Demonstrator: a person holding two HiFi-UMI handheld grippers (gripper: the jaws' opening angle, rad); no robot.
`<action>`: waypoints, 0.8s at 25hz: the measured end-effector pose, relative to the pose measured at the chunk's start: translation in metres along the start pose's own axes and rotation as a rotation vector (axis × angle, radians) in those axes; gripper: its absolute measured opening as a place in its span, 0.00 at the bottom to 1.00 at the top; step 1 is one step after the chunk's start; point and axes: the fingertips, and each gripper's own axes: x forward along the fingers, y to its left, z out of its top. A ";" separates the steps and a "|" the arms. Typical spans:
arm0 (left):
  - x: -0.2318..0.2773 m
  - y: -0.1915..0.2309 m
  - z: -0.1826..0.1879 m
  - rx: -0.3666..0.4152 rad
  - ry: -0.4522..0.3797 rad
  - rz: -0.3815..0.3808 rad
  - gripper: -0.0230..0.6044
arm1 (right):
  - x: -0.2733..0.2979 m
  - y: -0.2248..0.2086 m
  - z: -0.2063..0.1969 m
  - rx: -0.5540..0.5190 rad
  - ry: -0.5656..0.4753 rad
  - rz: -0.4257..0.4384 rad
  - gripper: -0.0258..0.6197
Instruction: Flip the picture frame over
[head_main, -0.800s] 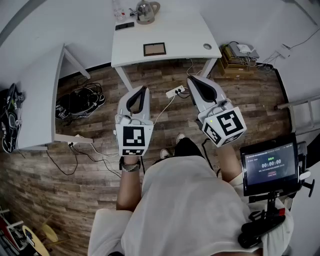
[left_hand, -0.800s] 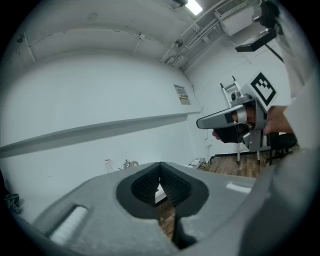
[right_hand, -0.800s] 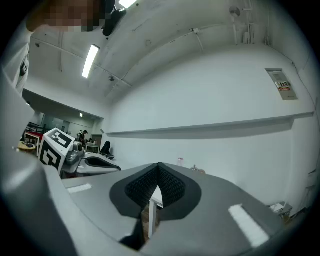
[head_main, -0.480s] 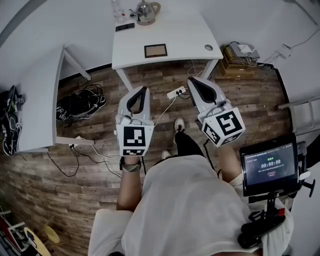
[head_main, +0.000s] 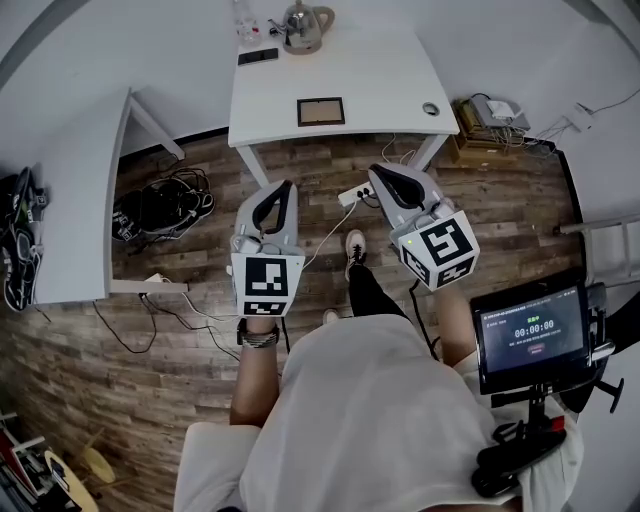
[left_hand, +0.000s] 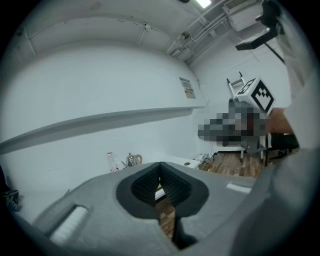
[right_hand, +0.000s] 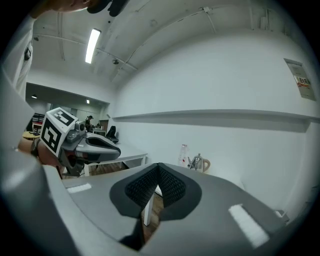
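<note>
The picture frame (head_main: 320, 111), brown with a dark border, lies flat near the front edge of the white table (head_main: 380, 75) in the head view. Both grippers hang over the wooden floor short of the table, apart from the frame. My left gripper (head_main: 287, 187) is shut and holds nothing; its ribbed pads meet at the tip in the left gripper view (left_hand: 160, 165). My right gripper (head_main: 377, 172) is also shut and empty, with its pads together in the right gripper view (right_hand: 158, 166). The frame shows in neither gripper view.
On the table's far side stand a kettle (head_main: 305, 25), a bottle (head_main: 243, 18) and a dark phone (head_main: 258, 56); a small round object (head_main: 430, 108) lies at its right. A second white table (head_main: 80, 200) stands left, cables (head_main: 160, 205) and a power strip (head_main: 352, 192) lie on the floor.
The person has stepped toward the table, which now sits nearer in the head view. Both grippers came forward with the body, the right one shifting a little left. Both stayed shut.
</note>
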 end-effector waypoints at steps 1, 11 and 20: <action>0.008 0.006 -0.003 -0.004 0.008 0.002 0.04 | 0.011 -0.006 -0.004 -0.003 0.015 0.006 0.04; 0.080 0.038 -0.023 -0.035 0.073 0.004 0.04 | 0.096 -0.056 -0.045 -0.015 0.143 0.073 0.11; 0.146 0.081 -0.036 -0.083 0.149 0.063 0.04 | 0.182 -0.103 -0.080 -0.012 0.271 0.188 0.14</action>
